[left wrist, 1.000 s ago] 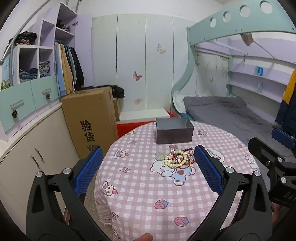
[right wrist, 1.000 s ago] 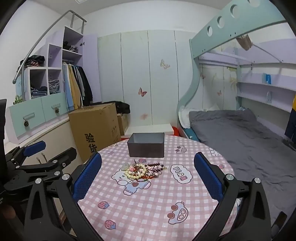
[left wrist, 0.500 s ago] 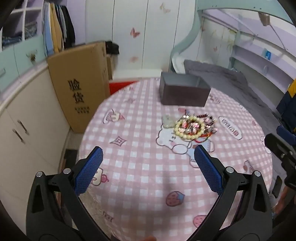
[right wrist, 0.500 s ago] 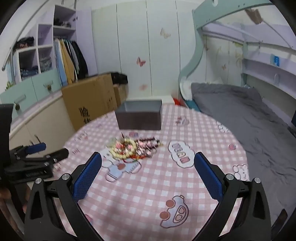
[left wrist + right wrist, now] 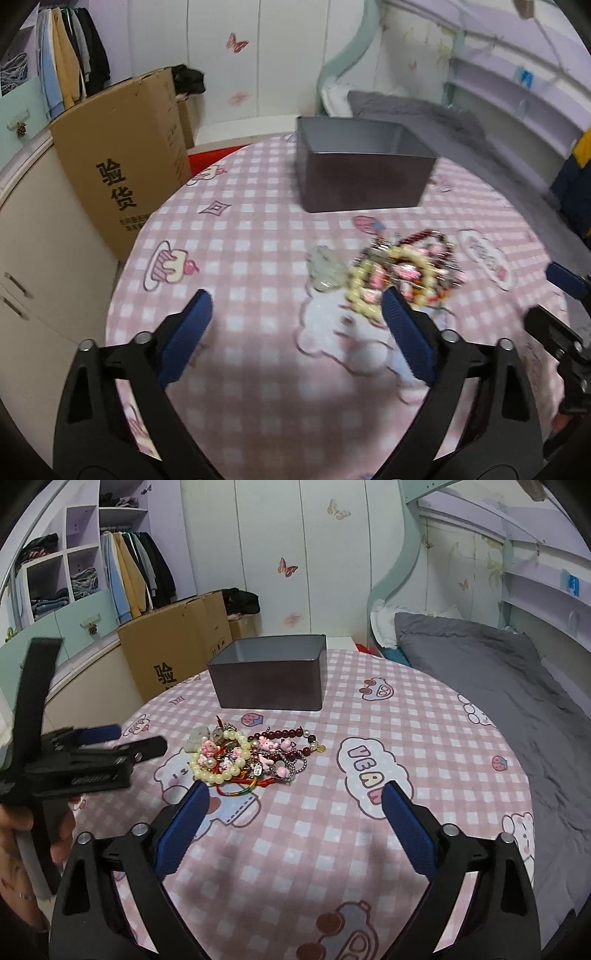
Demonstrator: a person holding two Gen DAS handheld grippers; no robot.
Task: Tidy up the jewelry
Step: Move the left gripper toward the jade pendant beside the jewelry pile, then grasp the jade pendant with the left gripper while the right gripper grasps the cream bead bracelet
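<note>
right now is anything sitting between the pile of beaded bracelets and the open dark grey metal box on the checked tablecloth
Nothing visible. Only bare pink checked tablecloth lies between the pile of beaded bracelets and the open dark grey metal box behind it, and the part of the box's inside that shows looks empty.

Two matching hand-held grippers. The left gripper point(image 5: 295, 325) has two black plastic arms forming a V, each with a triangular cut-out and round silver screws at its joints. Each finger point(image 5: 408, 341) ends in a long blue pad with a fine ribbed texture. The right gripper point(image 5: 293, 819) is built the same way: black arms, silver screws, blue ribbed fingers point(image 5: 181, 829). Seen from the side beside the right gripper, the left tool shows a flat black body with small pale lettering, too blurred to read, and a black upright bar. A hand point(image 5: 22, 834) wraps its grey handle.
</note>
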